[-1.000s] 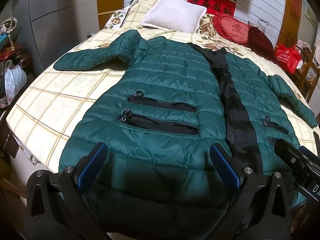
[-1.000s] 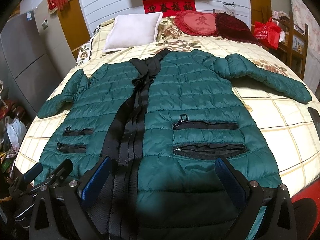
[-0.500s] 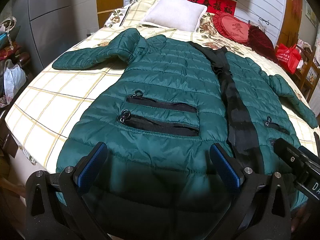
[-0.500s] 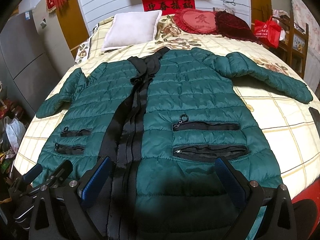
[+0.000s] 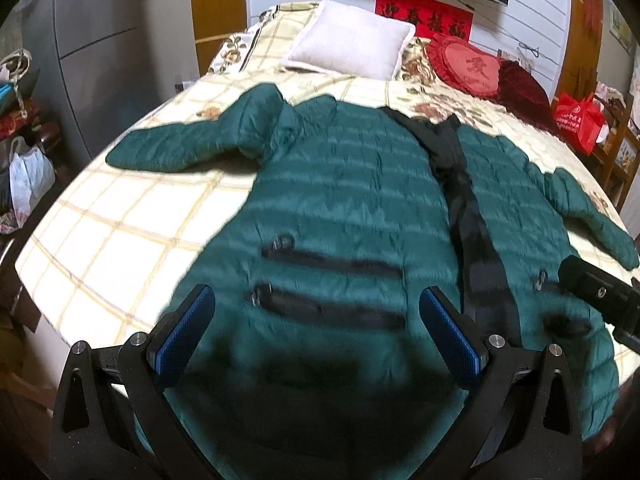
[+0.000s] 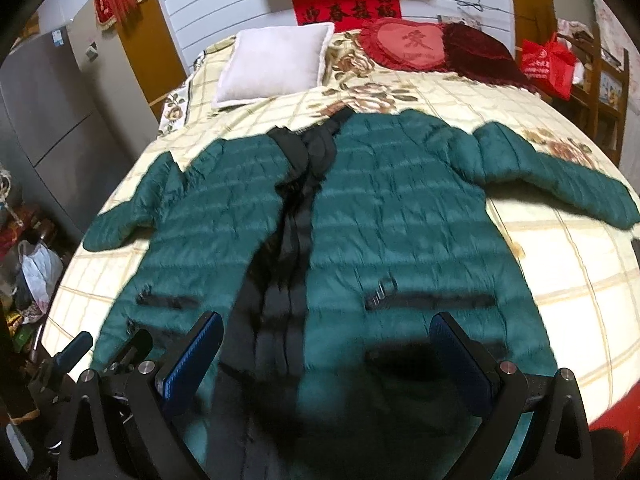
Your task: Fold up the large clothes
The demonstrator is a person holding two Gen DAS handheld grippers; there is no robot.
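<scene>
A dark green quilted jacket (image 5: 352, 200) lies flat and face up on the bed, sleeves spread to both sides, with a black zipper strip down its middle. It also shows in the right wrist view (image 6: 400, 208). My left gripper (image 5: 316, 332) is open and empty above the jacket's lower left panel, near its two black pocket zips. My right gripper (image 6: 328, 352) is open and empty above the lower right panel near the hem. The right gripper's body shows at the right edge of the left wrist view (image 5: 600, 296).
The bed (image 5: 104, 248) has a cream checked cover. A white pillow (image 5: 352, 42), a red heart cushion (image 5: 468, 68) and a dark red cushion (image 5: 524, 92) lie at its head. A red bag (image 5: 578, 120) sits at the right. Bags (image 5: 28, 180) and clutter stand by the left bed edge.
Both grippers have lifted and pulled back a little from the hem, so the jacket sits lower and farther off in both views. Both stay open. The jacket has not moved.
</scene>
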